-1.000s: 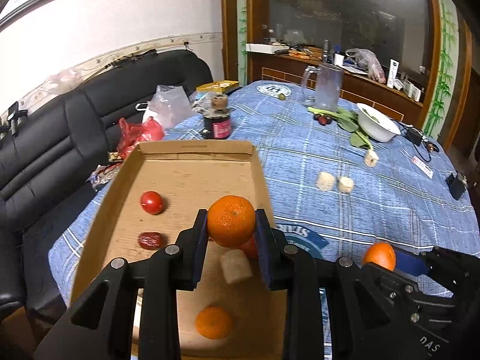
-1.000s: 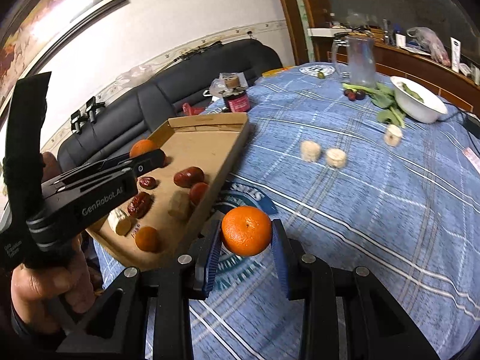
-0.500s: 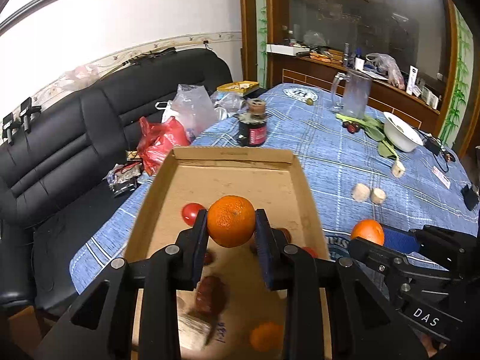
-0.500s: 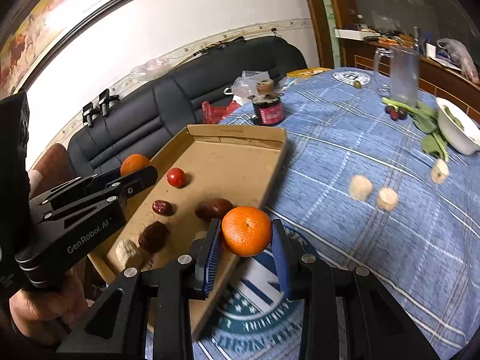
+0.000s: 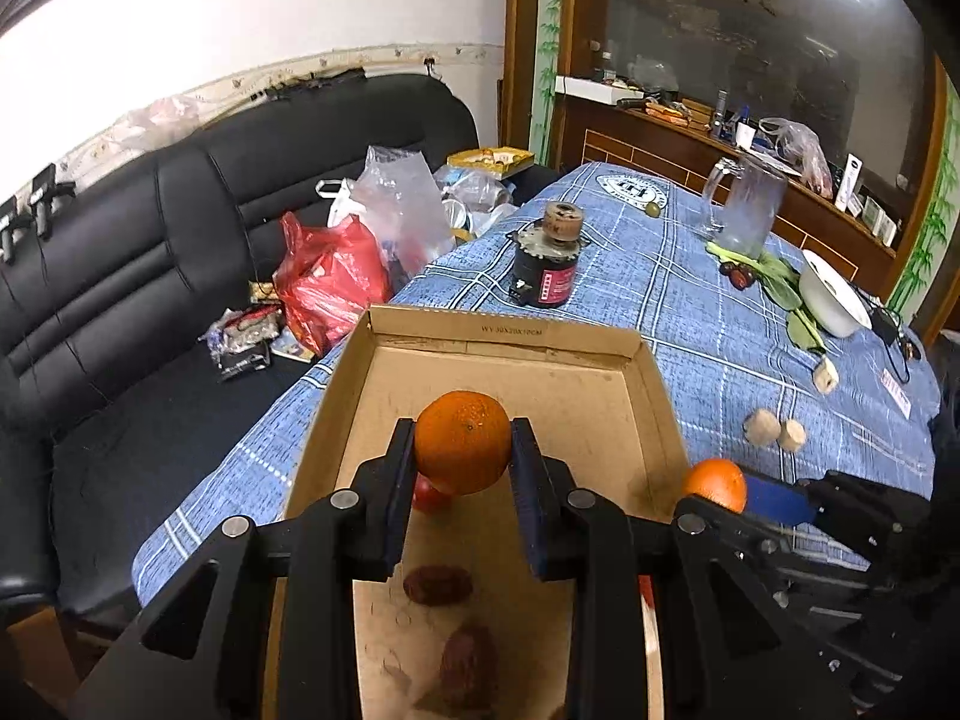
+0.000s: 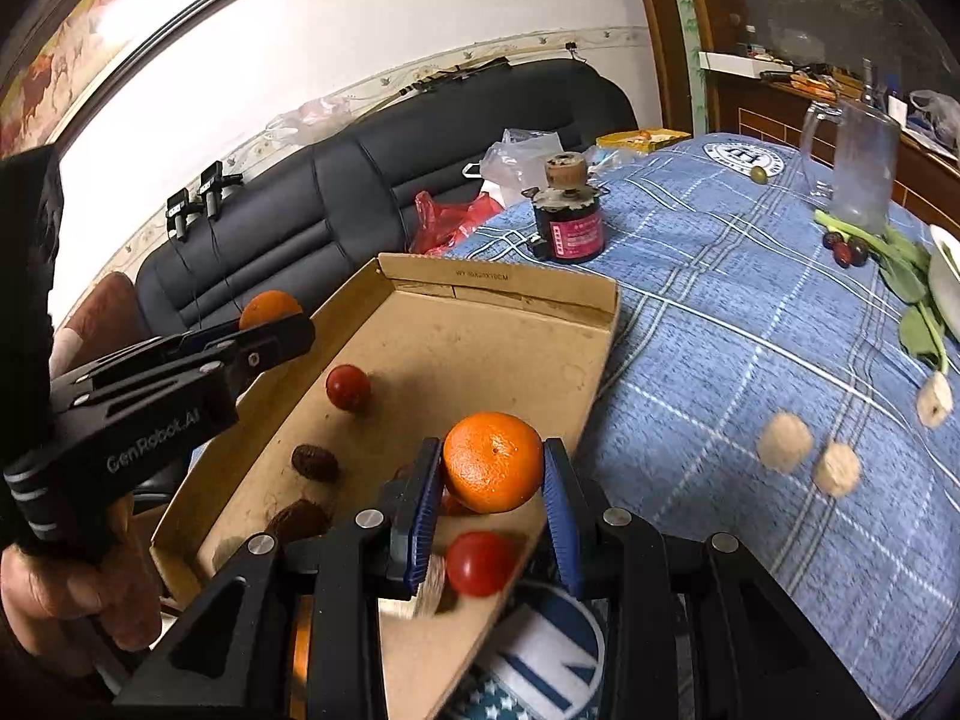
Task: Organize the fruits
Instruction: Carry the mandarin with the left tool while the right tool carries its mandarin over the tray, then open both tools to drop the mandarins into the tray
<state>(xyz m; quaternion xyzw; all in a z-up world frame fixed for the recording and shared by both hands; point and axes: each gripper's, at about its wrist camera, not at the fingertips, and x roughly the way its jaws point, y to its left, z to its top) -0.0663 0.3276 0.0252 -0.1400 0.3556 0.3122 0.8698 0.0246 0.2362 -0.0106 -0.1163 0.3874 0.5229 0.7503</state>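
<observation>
My left gripper (image 5: 463, 468) is shut on an orange (image 5: 462, 441) and holds it above the cardboard tray (image 5: 504, 336). My right gripper (image 6: 492, 492) is shut on a second orange (image 6: 492, 461) over the tray's right side (image 6: 600, 360). The tray holds small tomatoes (image 6: 347, 386), dark dates (image 6: 314, 462) and a pale chunk. The left gripper and its orange (image 6: 269, 307) show over the tray's left wall in the right wrist view. The right gripper's orange (image 5: 715, 483) shows at the right in the left wrist view.
On the blue checked tablecloth (image 6: 750, 330) lie pale chunks (image 6: 783, 450), a dark jar (image 6: 567, 222), a glass mug (image 6: 855, 171), greens and cherries (image 6: 846, 249) and a white bowl (image 5: 831, 294). A black sofa (image 5: 150, 252) with bags stands at the left.
Both grippers, each with its orange, have moved forward and left over the tray. The right gripper has gone from above the tablecloth to above the tray's right side.
</observation>
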